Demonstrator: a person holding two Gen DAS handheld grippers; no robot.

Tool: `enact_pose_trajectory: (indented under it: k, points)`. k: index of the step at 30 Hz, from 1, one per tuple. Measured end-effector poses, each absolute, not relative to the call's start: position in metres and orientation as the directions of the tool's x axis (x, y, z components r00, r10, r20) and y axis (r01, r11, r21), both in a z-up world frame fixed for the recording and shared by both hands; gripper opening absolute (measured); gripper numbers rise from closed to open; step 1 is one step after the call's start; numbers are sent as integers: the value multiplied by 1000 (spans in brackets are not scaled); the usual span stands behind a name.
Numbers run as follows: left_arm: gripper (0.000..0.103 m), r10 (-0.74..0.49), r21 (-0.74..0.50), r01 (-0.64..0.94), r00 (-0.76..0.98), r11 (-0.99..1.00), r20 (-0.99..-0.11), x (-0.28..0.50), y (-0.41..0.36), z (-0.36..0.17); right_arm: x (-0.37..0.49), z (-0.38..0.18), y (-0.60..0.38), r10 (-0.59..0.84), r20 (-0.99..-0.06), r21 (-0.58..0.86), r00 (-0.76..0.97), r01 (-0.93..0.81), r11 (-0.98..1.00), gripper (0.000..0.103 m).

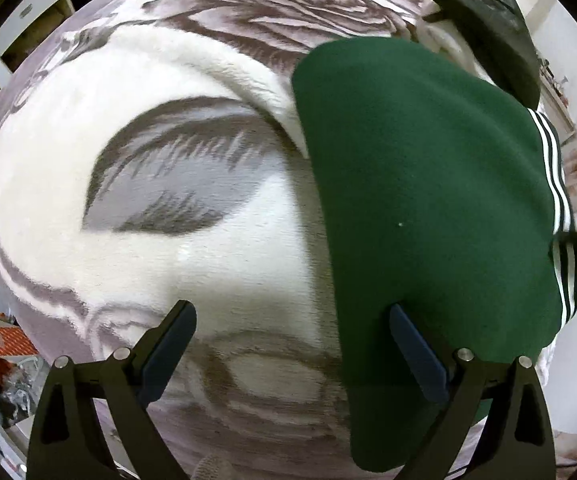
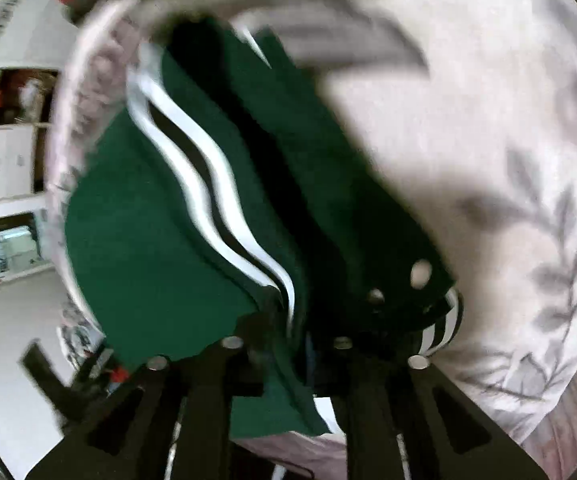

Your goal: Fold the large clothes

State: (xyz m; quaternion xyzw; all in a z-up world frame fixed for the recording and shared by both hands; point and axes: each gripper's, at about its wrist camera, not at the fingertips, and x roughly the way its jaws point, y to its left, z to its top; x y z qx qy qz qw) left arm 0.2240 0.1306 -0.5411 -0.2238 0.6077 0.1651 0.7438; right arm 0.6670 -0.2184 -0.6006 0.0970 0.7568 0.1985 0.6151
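A dark green fleece jacket (image 1: 428,184) lies folded on a white and grey floral blanket (image 1: 148,184), its smooth back panel facing up. A ribbed hem with white stripes (image 1: 556,184) runs along one edge. In the blurred right wrist view, bunched layers show two pale snap buttons (image 2: 420,274).

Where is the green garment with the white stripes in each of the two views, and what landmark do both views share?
Left wrist view: the green garment fills the right half, its striped band at the far right edge.
Right wrist view: it fills the centre and left, blurred, the stripes running down toward the right gripper.
Shared landmark: the white and grey floral blanket beneath.
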Motion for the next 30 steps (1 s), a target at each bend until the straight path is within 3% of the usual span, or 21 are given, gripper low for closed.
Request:
enact_pose_trajectory:
  k: [1,3,9,10,12,16,18,20,21,22,23,24,25,30]
  points:
    - [100,-21,-127,-523,203,843,-979,223,134,-541,675,-587,-221,420,-889,441,-182,-98,892,55]
    - [100,-15,-124,-534,205,836,-979,220,138,-541,696,-570,-223,489,-866,498,-109,-96,862,70]
    - [100,18,-107,-553,214,826,-977,227,144,-537,759,-595,-178,566,-811,581,-147,-92,808,69]
    - [100,21,-106,-552,218,827,-976,229,143,-537,764,-606,-165,572,-800,593,-181,-96,799,53]
    - [100,34,-95,-545,222,833,-974,233,143,-535,765,-615,-143,569,-797,598,-202,-132,791,3]
    - [100,46,-85,-533,227,842,-973,234,144,-536,771,-584,-125,500,-866,490,-11,-214,845,2]
    - [100,38,-87,-538,218,838,-975,236,144,-540,777,-598,-126,429,-902,429,-39,-188,884,2]
    - [98,37,-82,-543,203,836,-978,234,144,-542,777,-610,-131,453,-884,467,-119,-159,870,3]
    - [98,36,-80,-544,200,835,-979,233,144,-542,776,-609,-136,477,-869,493,-136,-144,858,12]
    - [98,33,-83,-545,200,834,-979,231,144,-542,773,-603,-146,498,-852,518,-162,-124,846,30]
    - [98,26,-90,-547,201,832,-979,228,145,-542,766,-593,-159,497,-852,517,-164,-117,848,40]
    - [98,18,-97,-548,201,830,-979,225,145,-542,757,-585,-172,503,-850,522,-154,-122,844,56]
    - [98,14,-100,-550,200,829,-980,223,144,-542,747,-579,-182,504,-850,523,-153,-132,842,64]
    - [98,-19,-124,-571,185,812,-983,209,139,-543,664,-602,-223,401,-852,476,-337,-178,862,65]
